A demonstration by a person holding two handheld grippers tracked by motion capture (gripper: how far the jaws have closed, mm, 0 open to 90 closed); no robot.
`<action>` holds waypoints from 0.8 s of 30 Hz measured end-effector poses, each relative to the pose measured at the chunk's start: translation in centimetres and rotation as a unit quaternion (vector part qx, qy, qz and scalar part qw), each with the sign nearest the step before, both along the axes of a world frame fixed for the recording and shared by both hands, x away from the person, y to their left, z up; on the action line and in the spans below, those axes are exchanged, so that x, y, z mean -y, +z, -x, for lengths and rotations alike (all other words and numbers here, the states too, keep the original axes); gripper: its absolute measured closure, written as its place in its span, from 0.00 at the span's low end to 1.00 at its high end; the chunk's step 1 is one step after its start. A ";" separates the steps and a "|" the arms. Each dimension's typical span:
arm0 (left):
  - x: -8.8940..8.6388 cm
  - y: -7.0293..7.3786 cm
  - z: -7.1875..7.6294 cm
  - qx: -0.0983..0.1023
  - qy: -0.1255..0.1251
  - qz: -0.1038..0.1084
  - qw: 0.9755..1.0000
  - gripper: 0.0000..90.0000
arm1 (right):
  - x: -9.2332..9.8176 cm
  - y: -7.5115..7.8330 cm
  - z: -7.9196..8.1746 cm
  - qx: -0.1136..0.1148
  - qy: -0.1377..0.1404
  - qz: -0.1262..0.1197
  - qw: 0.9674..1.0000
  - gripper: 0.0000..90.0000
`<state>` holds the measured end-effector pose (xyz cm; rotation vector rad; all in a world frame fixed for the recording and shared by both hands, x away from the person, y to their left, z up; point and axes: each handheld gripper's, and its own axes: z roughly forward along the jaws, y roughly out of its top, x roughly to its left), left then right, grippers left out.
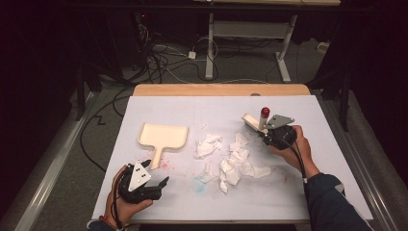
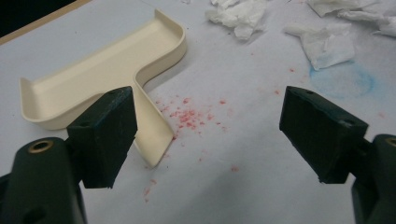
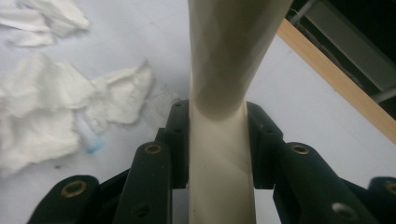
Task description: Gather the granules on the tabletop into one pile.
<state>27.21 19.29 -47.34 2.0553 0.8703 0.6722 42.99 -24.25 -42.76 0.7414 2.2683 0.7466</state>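
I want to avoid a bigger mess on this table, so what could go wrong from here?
The right gripper pinches only the narrow handle of the cream brush, so it might twist in the grip while sweeping. The torn paper scraps are light and spread out; a fast stroke could scatter them. The dustpan lies free beside the open left gripper, so scraps pushed against it may shove it away.

The high view looks forward and down over the whole counter point(image 1: 298, 192). The left tool point(image 2: 205, 135) camera sits low, looking between its open jaws at the cream dustpan point(image 2: 107, 79) just ahead. The right tool point(image 3: 217, 154) camera is pressed close behind a clamped cream handle point(image 3: 219, 154). All three views share the torn tissue point(image 1: 235, 161).
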 end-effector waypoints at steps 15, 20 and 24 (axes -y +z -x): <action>0.4 -0.2 0.0 -0.008 -0.010 -0.007 1.000 0.21 | -3.9 0.0 4.3 -0.014 0.079 0.001 0.997 0.76; 0.6 -0.3 0.0 -0.009 -0.015 -0.009 1.000 0.21 | -4.7 0.4 5.1 -0.014 0.096 -0.010 0.995 0.76; 0.6 -0.2 0.0 -0.009 -0.013 -0.008 1.000 0.21 | -4.6 0.9 5.3 -0.008 0.096 -0.029 0.995 0.76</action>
